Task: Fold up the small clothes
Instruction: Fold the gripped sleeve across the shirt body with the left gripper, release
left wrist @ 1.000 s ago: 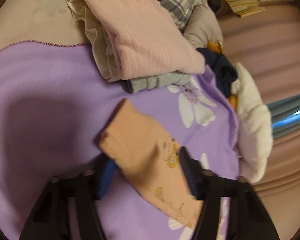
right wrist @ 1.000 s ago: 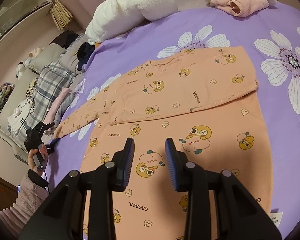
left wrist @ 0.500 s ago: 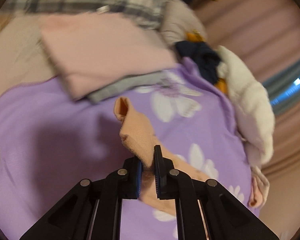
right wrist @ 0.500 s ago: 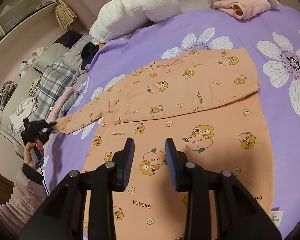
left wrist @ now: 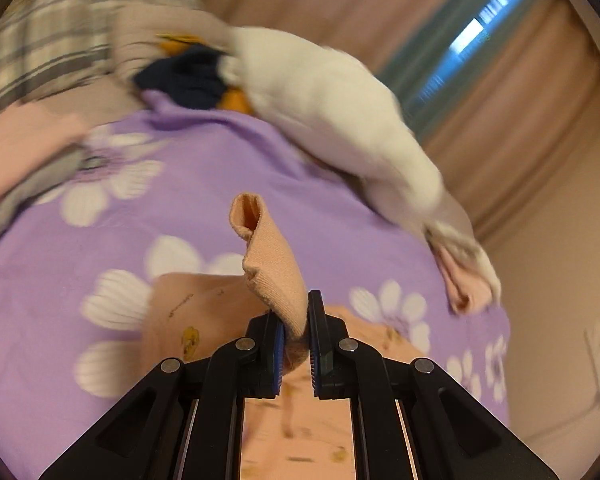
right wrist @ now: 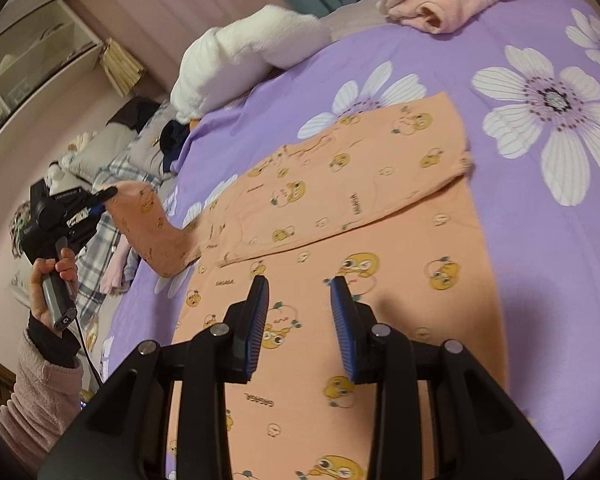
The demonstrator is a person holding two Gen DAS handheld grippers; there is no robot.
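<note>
The left gripper (left wrist: 296, 340) is pinching the sleeve cuff (left wrist: 272, 268) of the orange top (right wrist: 340, 248), its jaws having just closed on it, lifting it above the purple bed (right wrist: 540, 240). The right gripper (right wrist: 300, 320) is hovering over the top's body, jaws partly apart and holding nothing.

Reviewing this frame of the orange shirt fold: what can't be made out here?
- Left wrist view: clothes pile smeared by motion blur.
- Left wrist view: sleeve below the left hand-held gripper hidden by its fingers.
- Right wrist view: shirt hem hidden behind the right hand-held gripper.
</note>
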